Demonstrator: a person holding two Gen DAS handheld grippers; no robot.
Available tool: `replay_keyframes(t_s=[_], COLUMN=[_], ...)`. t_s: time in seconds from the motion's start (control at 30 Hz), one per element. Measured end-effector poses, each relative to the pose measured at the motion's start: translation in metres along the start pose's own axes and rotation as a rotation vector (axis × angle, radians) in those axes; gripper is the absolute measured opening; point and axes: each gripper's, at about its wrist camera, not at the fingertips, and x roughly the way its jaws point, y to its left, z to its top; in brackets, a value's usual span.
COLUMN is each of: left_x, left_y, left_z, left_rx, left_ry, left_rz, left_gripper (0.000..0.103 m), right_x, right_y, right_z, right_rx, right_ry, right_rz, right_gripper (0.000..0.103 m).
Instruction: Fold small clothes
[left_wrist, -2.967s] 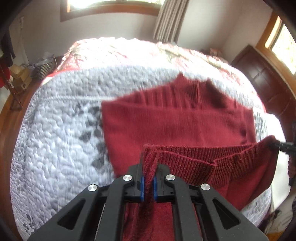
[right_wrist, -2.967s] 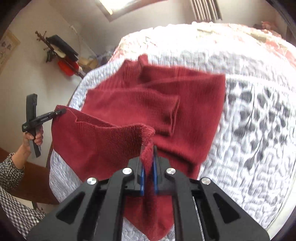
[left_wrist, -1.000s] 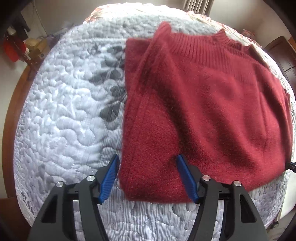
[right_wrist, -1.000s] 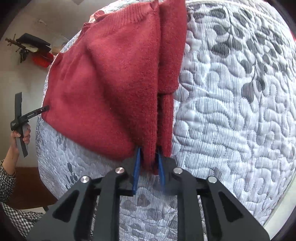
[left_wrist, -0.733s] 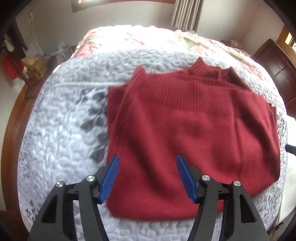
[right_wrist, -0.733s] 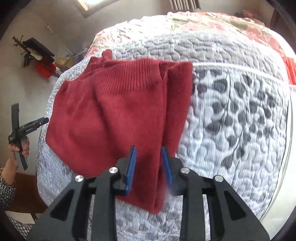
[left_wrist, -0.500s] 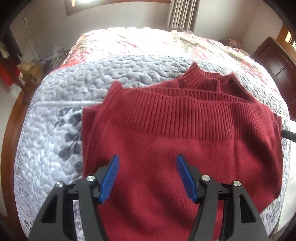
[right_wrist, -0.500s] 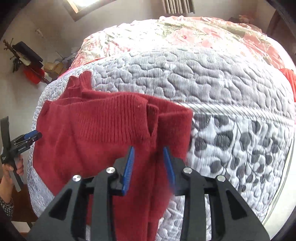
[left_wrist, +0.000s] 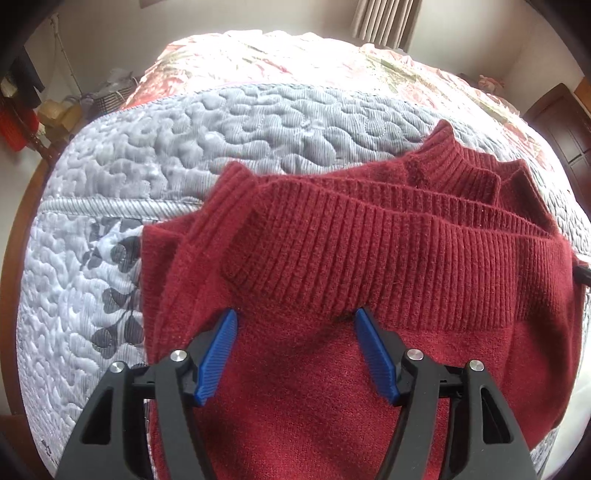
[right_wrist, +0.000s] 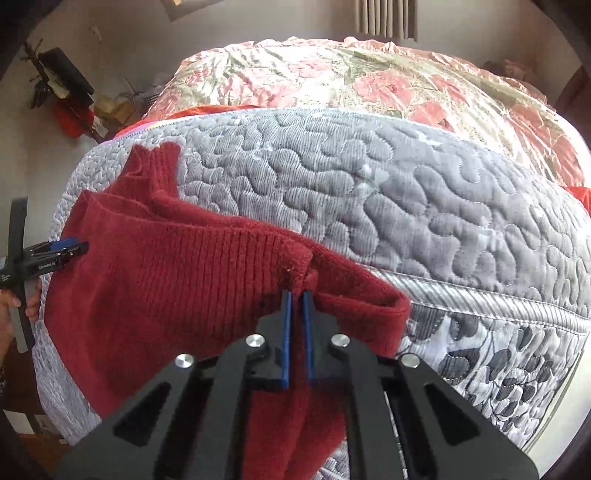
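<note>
The right gripper (right_wrist: 297, 295) has clamped again: half a second ago its blue pads stood apart over the sweater (left_wrist: 369, 258), and now they pinch a ridge of the knit right where the ribbed hem meets the folded edge, at the garment's right side. The left gripper (left_wrist: 295, 321) has not followed; its jaws are spread wide with nothing between them, and it has slid forward over the cloth until its tips sit at the lower border of the ribbed hem (left_wrist: 388, 240), which now fills the view much closer than a moment back. The sweater has gone from hanging pinched in both claws three seconds ago to lying folded in half on the quilt (left_wrist: 258, 122), hem brought up just short of the collar (left_wrist: 454, 162). That fold looks done, and the fresh pinch on the right reads as the start of another fold or a tidy-up; the left would probably need to close on the opposite edge first. The sweater lies near the front edge of the grey quilted cover, which has a leaf print at its near corners. Beyond it a floral bedspread (right_wrist: 369, 81) covers the far half of the bed, then a curtain (left_wrist: 384, 18), a dark wardrobe (left_wrist: 561, 122) at right, and clutter (right_wrist: 66, 96) by the left wall.
</note>
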Motion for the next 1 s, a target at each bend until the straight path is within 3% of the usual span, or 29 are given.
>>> replay_keyframes(t_s=[0.13,0.3,0.47,0.6,0.77,0.83,0.93,1.0], left_x=[-0.001,0.012,0.000,-0.025,-0.041,-0.040,-0.032,-0.024], left_y=[-0.001,-0.003,-0.008,-0.012,-0.023,-0.032,-0.042,-0.049], left_z=[0.002,0.004,0.004,-0.012,-0.045,-0.057,-0.072,-0.078], left_rx=[0.009,0.008,0.015,0.007,0.033,0.051,0.080,0.079], left_ry=[-0.011,-0.006,-0.010,-0.038,-0.037,-0.032,-0.018,0.005], left_rz=[0.007,0.024,0.036,-0.009,-0.028,-0.026,-0.014,-0.007], left_gripper=[0.069,0.073,0.071,0.071,0.072,0.072,0.072,0.072], right_x=[-0.017,0.014,-0.007,-0.030,-0.038,-0.031,-0.024,-0.022], right_y=[-0.019,-0.029,-0.024,-0.009,0.008,0.010,0.008,0.002], right_z=[-0.003,-0.011,-0.014,-0.042,-0.098,-0.112,-0.124,-0.127], right_rx=[0.047,0.117,0.134,0.101,0.079,0.078,0.098,0.134], right_ry=[-0.034,0.014,-0.016,0.001,0.063,0.096,0.107,0.106], right_rz=[-0.026,-0.034,-0.008,0.031,0.040,0.039,0.034,0.029], right_gripper=[0.004,0.005,0.024,0.025,0.038,0.036,0.015,0.008])
